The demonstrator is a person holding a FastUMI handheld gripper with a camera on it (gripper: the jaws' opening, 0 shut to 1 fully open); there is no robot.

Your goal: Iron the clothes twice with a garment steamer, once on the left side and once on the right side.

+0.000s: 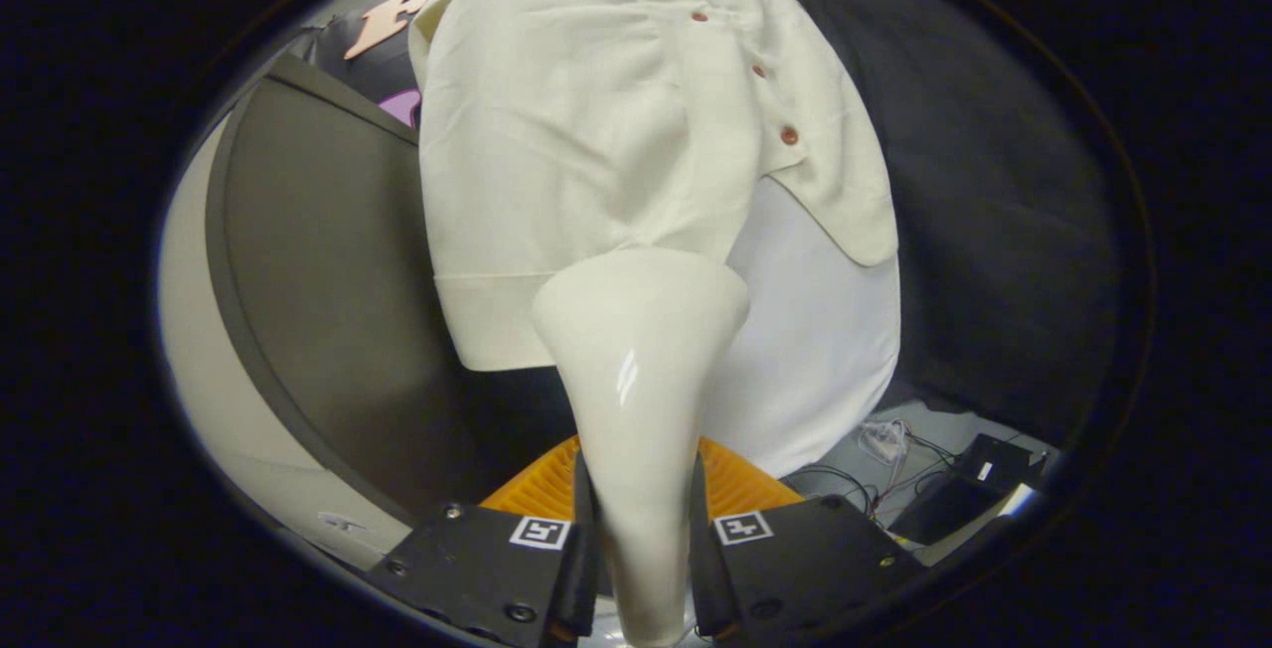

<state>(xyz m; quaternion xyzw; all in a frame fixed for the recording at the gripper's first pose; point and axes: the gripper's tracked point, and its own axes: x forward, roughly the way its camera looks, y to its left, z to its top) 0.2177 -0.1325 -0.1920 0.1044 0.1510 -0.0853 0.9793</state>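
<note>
My claw [641, 568] grips the garment steamer [641, 370], its head at the hanging cream shirt's [596, 131] bottom hem, left of the buttons. I judge an upward pass comes next.

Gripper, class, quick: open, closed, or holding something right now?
Gripper: closed on the garment steamer, both fingers pressing its handle, its head against the shirt.
</note>
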